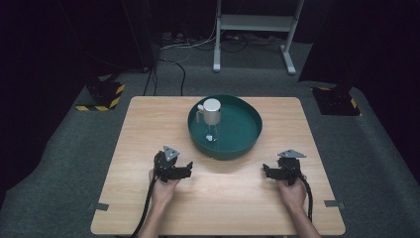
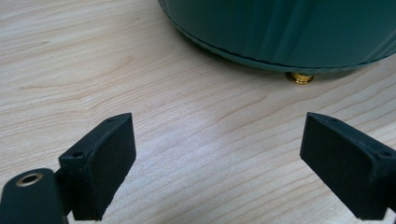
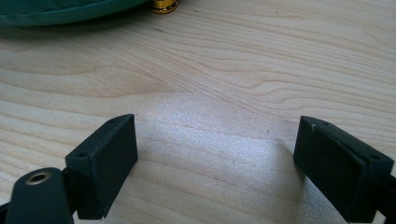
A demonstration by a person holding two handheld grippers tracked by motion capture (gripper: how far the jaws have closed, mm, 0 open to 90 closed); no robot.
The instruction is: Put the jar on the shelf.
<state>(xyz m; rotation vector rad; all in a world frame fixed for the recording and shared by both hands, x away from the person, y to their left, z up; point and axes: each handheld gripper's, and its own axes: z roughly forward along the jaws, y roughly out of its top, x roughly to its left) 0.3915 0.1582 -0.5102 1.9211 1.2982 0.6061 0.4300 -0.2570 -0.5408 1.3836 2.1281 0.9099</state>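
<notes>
Left gripper (image 1: 189, 166) wide, empty, right gripper (image 1: 266, 172) wide, empty, both near green basin (image 1: 247, 141), metal-capped bottle (image 1: 211, 119) standing inside, wooden table (image 1: 148, 129).

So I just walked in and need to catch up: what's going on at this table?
A person sits at a wooden table, a gripper in each hand. The left gripper and the right gripper are both open and hold nothing, resting low over the wood on either side of a green basin. A small clear jug with a silver lid stands inside the basin, untouched.
</notes>
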